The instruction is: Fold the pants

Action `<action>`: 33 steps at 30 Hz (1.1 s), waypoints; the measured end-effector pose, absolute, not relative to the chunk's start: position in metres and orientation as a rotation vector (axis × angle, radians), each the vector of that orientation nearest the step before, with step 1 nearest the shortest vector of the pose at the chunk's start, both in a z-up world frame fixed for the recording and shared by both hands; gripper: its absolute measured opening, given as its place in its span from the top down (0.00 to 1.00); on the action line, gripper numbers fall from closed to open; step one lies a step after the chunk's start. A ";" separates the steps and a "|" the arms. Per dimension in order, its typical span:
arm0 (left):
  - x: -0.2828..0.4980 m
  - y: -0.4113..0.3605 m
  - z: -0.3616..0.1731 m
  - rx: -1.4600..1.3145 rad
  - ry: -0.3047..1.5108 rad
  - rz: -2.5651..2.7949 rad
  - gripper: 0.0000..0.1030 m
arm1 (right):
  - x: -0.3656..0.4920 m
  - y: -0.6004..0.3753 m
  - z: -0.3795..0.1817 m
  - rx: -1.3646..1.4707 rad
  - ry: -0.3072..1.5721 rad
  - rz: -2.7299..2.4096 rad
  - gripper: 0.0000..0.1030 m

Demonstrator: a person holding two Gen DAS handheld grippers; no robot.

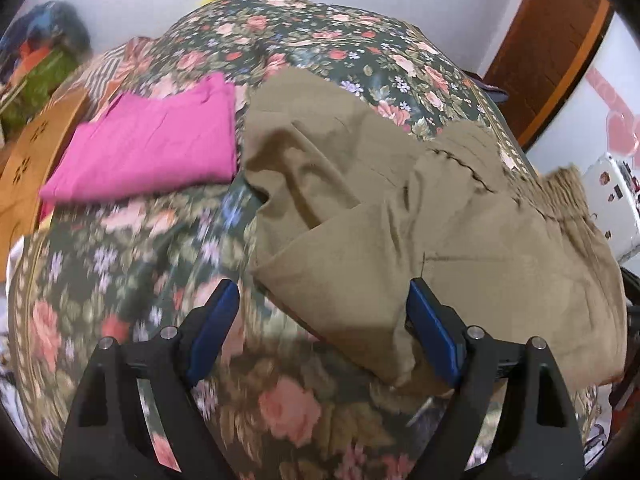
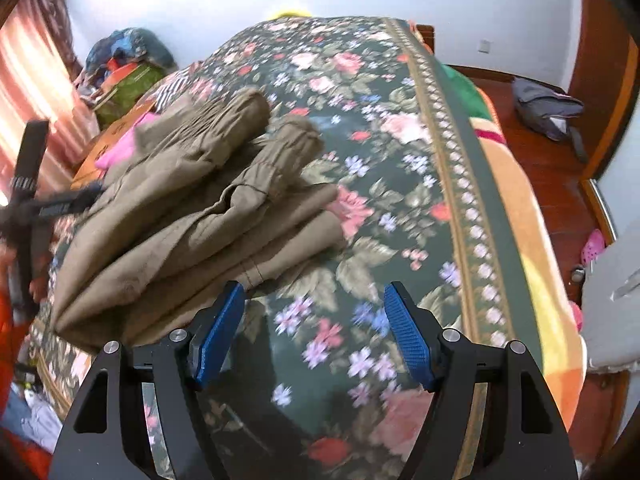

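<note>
- On the bed, over a dark floral bedspread (image 1: 120, 248), the khaki pants (image 1: 400, 208) lie bunched in loose layers, filling the 12 to 3 o'clock part of the left wrist view.
- At 10 o'clock from the pants, a folded pink garment (image 1: 148, 148) lies flat just beside their left edge; whether the two touch is unclear.
- Left claw (image 1: 324, 320): jaws spread wide, clamped on nothing. Its right pad sits against the pants' near folded edge, the left pad over bare bedspread.
- Right claw (image 2: 314, 324): jaws likewise apart and holding nothing. Its left pad is just at the pants' (image 2: 192, 208) near edge at 9 o'clock; the rest of the gap looks onto open bedspread (image 2: 360, 160).
- From the right wrist view, the pants pile occupies 9 to 11 o'clock, with the gathered waistband toward 11.
- Free bedspread runs from 12 through 3 o'clock up to its patterned border strip (image 2: 452, 168).
- Beyond that border, an orange striped blanket (image 2: 532, 240) hangs over the bed's right edge, with wooden floor (image 2: 540, 152) past it.
- Both views are partly motion-blurred near the claws.
</note>
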State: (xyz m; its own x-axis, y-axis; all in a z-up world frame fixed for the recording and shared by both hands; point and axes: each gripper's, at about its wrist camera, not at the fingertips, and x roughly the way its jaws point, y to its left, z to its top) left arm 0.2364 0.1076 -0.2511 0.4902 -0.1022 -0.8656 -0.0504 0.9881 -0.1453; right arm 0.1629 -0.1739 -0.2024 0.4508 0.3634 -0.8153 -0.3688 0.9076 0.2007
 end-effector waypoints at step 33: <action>0.217 0.182 -0.201 -0.330 0.954 0.069 0.38 | 0.158 -0.109 -0.197 -0.104 0.948 0.643 0.33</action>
